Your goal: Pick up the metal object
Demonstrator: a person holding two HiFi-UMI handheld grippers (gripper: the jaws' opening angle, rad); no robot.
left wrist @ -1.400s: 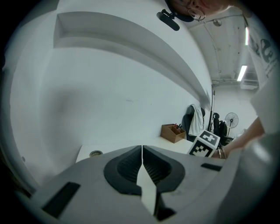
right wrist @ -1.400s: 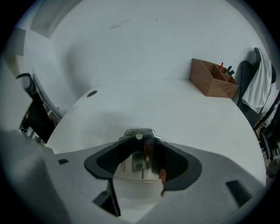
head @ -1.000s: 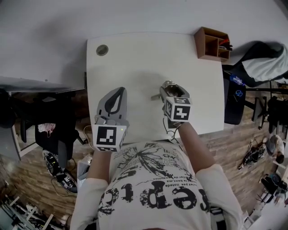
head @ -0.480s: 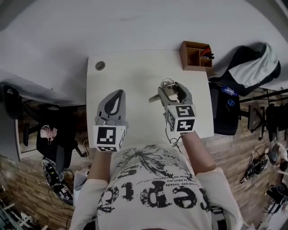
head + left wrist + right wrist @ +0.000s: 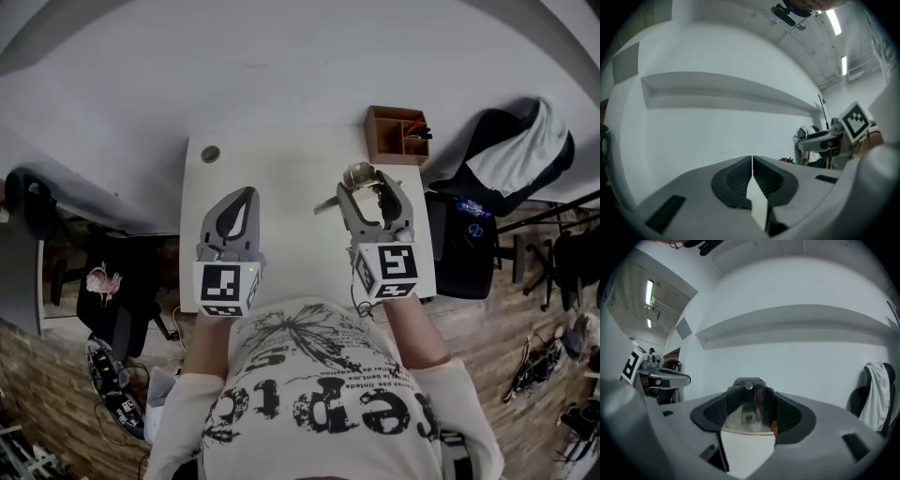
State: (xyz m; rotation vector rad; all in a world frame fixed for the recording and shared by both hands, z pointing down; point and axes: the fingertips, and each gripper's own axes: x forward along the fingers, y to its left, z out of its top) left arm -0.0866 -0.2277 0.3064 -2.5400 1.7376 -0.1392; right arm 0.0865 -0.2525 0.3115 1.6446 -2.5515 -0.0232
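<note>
Head view steeply down on table (image 5: 281,187); gripper views seemingly toward wall (image 5: 717,131).

On the white table (image 5: 281,183), only the wooden organizer (image 5: 396,133) at the far right corner obstructs.

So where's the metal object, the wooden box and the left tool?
metal object (image 5: 749,408): right gripper view, its shiny middle.
wooden box (image 5: 389,153): head view, its near outer wall.
left tool (image 5: 246,193): head view, its closed tips.

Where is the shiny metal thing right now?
In the head view, the metal object is gripped between the jaws of the right gripper. It is over the right part of the white table, just short of the wooden box.
</note>
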